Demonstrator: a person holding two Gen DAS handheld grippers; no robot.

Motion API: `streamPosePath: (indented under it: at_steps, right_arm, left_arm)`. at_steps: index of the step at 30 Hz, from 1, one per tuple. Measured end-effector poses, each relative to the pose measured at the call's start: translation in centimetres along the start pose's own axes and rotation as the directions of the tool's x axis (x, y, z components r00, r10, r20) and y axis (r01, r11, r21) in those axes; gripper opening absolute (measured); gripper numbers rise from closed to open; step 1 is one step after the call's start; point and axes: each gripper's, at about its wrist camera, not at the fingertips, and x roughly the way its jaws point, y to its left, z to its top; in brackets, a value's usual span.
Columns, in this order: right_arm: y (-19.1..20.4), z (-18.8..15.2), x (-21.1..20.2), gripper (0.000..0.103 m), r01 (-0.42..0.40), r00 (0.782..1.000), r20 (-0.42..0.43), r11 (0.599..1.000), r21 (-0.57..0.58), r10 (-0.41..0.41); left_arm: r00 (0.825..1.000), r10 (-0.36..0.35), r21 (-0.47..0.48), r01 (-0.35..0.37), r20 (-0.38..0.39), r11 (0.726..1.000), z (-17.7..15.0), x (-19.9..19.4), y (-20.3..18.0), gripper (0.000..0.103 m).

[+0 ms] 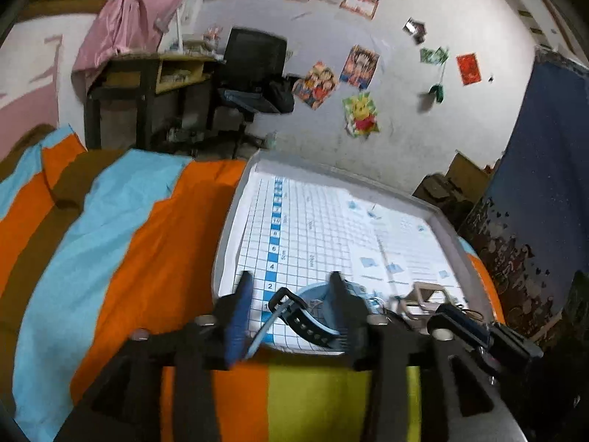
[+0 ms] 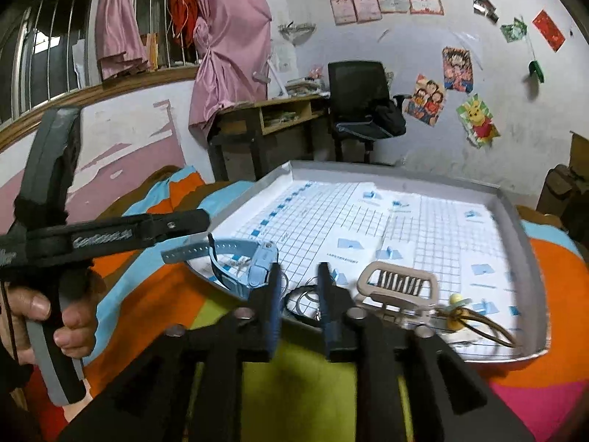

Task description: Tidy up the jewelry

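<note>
Although the pale blue plastic wristwatch [image 2: 254, 261] with its perforated rubber strap lies at the near left corner of the shallow grey cardboard tray [image 2: 530, 254], its strap curls up off the lining, so it should prove light and floppy, best pinched across the stiffer case rather than the limp band. The left hand-held gripper [image 1: 291, 305] hangs over it with jaws spread wide on either side of the watch, gripping nothing. The right hand-held gripper [image 2: 298, 287] sits narrowly parted above a thin wire ring [image 2: 303, 300], beside a beige plastic hair comb [image 2: 399, 283] and a beaded cord [image 2: 475, 322]. The tray's gridded paper lining [image 1: 316, 228] bears the numerals 1, 2, 4 and 6; the left tool's side carries lettering too blurred to read. All rests on a striped orange, blue and green bedspread [image 1: 121, 243].
</note>
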Motion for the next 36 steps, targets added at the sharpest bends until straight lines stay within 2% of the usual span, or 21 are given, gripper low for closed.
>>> streamPosePath:
  at_steps: [1, 3, 5, 6, 8, 12, 15, 17, 19, 22, 29, 36]
  right_arm:
    - [0.0, 0.1, -0.7, 0.028, 0.004, 1.0, 0.013, 1.0, 0.003, -0.004]
    - [0.2, 0.3, -2.5, 0.031, 0.014, 0.999, 0.042, 1.0, 0.008, -0.014]
    - [0.2, 0.6, -4.2, 0.034, 0.028, 0.997, 0.068, 1.0, 0.008, -0.028]
    - [0.5, 0.6, -5.4, 0.038, 0.034, 0.995, 0.088, 0.999, 0.008, -0.035]
    - [0.5, 0.7, -7.3, 0.052, 0.047, 0.991, 0.122, 0.999, 0.007, -0.048]
    - [1.9, 0.5, -11.6, 0.063, 0.072, 0.981, 0.18, 0.997, -0.013, -0.069]
    - [3.1, 0.0, -15.3, 0.074, 0.084, 0.972, 0.223, 0.996, -0.018, -0.077]
    - [3.9, -0.3, -17.5, 0.086, 0.091, 0.965, 0.248, 0.996, -0.018, -0.084]
    - [4.6, -0.7, -19.7, 0.091, 0.099, 0.959, 0.268, 0.995, -0.019, -0.09]
    - [5.5, -1.7, -23.0, 0.093, 0.108, 0.951, 0.293, 0.994, -0.016, -0.099]
    - [8.2, -4.9, -29.7, 0.099, 0.142, 0.935, 0.333, 0.989, -0.026, -0.126]
    - [9.8, -8.4, -33.5, 0.099, 0.145, 0.939, 0.318, 0.989, -0.01, -0.134]
  left_arm:
    - [0.999, 0.008, 0.002, -0.008, 0.033, 1.0, -0.3, -1.0, -0.1, 0.059]
    - [0.996, 0.019, 0.007, -0.02, 0.083, 1.0, -0.7, -2.7, -0.2, 0.07]
    - [0.993, 0.029, 0.01, -0.03, 0.117, 1.0, -1.0, -4.5, -0.5, 0.075]
    - [0.991, 0.032, 0.008, -0.034, 0.13, 0.999, -1.2, -5.3, -0.6, 0.08]
    - [0.985, 0.035, 0.007, -0.036, 0.172, 0.999, -1.6, -7.5, -0.8, 0.087]
    - [0.967, 0.047, 0.025, -0.055, 0.252, 0.998, -2.7, -12.0, -1.6, 0.102]
    - [0.951, 0.054, 0.042, -0.07, 0.304, 0.997, -4.0, -15.6, -2.3, 0.103]
    - [0.943, 0.061, 0.051, -0.082, 0.327, 0.995, -4.9, -17.6, -2.6, 0.103]
    - [0.934, 0.069, 0.056, -0.095, 0.35, 0.994, -6.0, -19.7, -2.9, 0.103]
    - [0.925, 0.078, 0.059, -0.107, 0.372, 0.992, -8.3, -22.9, -3.1, 0.103]
    - [0.919, 0.102, 0.049, -0.13, 0.38, 0.99, -13.4, -29.0, -3.2, 0.103]
    - [0.92, 0.157, 0.055, -0.189, 0.359, 0.981, -17.5, -33.0, -2.9, 0.103]
